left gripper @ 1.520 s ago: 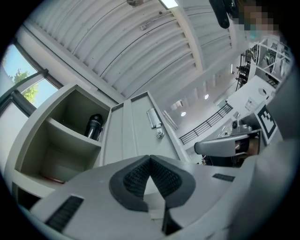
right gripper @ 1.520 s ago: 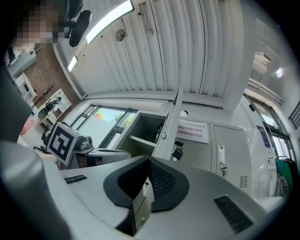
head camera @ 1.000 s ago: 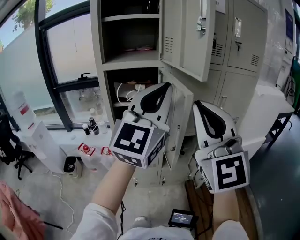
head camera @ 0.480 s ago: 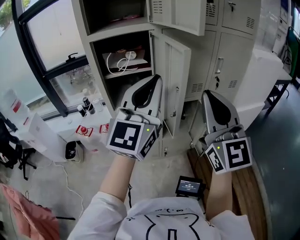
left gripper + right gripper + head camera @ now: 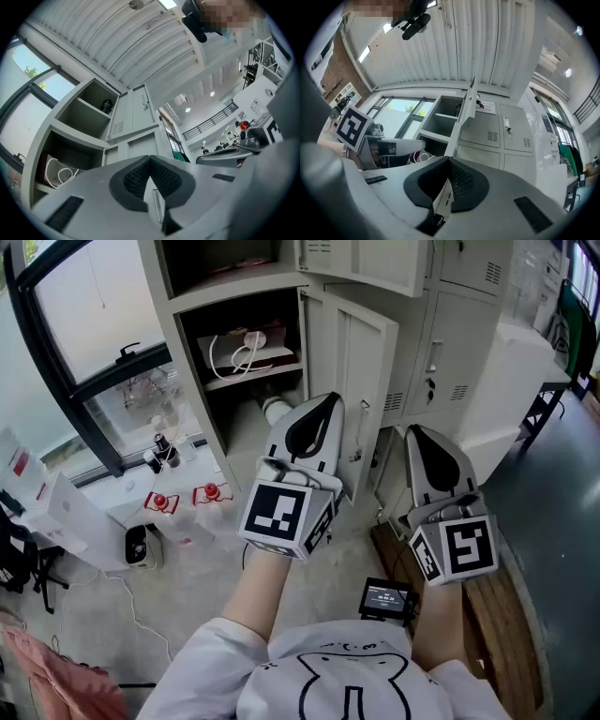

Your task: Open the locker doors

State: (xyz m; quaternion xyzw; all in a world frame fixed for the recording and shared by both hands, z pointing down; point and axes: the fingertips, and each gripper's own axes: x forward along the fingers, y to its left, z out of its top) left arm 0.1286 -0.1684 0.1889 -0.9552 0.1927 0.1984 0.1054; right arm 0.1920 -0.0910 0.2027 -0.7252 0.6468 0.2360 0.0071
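The grey lockers fill the top of the head view. In the left column a compartment stands open, with a white cable lying on a box inside. Its door is swung out to the right, and an upper door hangs open above it. The right column's doors stay closed. My left gripper is held in front of the open door, shut and empty. My right gripper is beside it, also shut and empty, and apart from the lockers. Both gripper views look up along shut jaws, the left gripper and right gripper toward the lockers.
On the floor at left are small bottles, two red items, a small black bin and pink cloth. A screen device lies by my feet, next to a wooden board. A white unit stands at right.
Both grippers have come down and the lockers have slid up in the head view. The jaws stayed shut and empty throughout.
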